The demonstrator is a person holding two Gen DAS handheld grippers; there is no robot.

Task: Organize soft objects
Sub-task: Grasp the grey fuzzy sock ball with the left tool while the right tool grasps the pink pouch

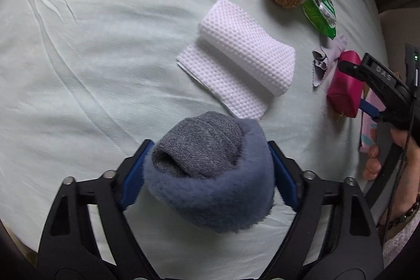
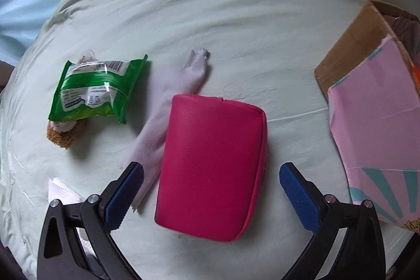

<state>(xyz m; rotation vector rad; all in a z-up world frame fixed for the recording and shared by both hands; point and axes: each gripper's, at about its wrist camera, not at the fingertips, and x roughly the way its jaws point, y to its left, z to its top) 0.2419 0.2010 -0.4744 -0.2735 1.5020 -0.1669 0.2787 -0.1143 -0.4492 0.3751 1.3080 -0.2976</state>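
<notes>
The left gripper clamps the rolled blue-grey fleece; the right gripper, jaws spread, straddles the pink pouch without contact.

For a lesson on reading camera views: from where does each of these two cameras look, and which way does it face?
Left wrist: on the left gripper, facing down at the bed sheet; its fingers flank a blue-grey fuzzy roll; a hand shows.
Right wrist: on the open right gripper, facing down over the pink pouch.
Shared: pouch, green packet, lilac cloth.
</notes>
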